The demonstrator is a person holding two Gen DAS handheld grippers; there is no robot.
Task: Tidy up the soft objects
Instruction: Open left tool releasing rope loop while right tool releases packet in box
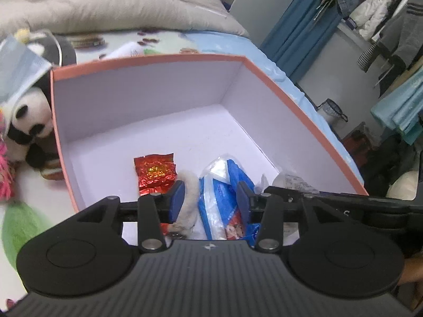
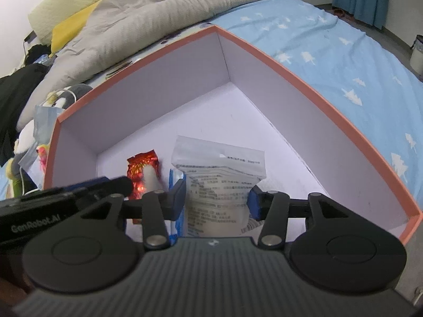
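On a bed with a blue tree-print sheet [image 2: 343,60], a large pink-rimmed box [image 1: 304,97] with a pale interior takes in a household's soft clutter. Both grippers point down into its near end. Between the parted jaws of the left gripper [image 1: 210,199] lie a fuzzy cream strip [image 1: 189,200] and a blue-and-white plastic packet [image 1: 224,195], both resting on the box floor; neither pad appears to press on them, so this gripper reads as released. A crumpled red foil pouch [image 1: 154,175] lies just beside them, further into the box. The right gripper [image 2: 216,198] is likewise spread, its pads standing either side of a clear printed sachet [image 2: 219,177] that lies flat on the floor without being squeezed.

By this evidence, four items are already inside, clustered at the near end, with most of the box floor bare. Work remains outside the box: a panda plush [image 1: 27,121] sits against the left wall, partly under a pale blue face mask [image 1: 19,66], with a pink fluffy item [image 1: 5,174] and a green soft object [image 1: 18,227] close by on the bed. A rumpled grey duvet [image 2: 148,15] lies beyond. The job looks under way, with several pieces still to be collected.
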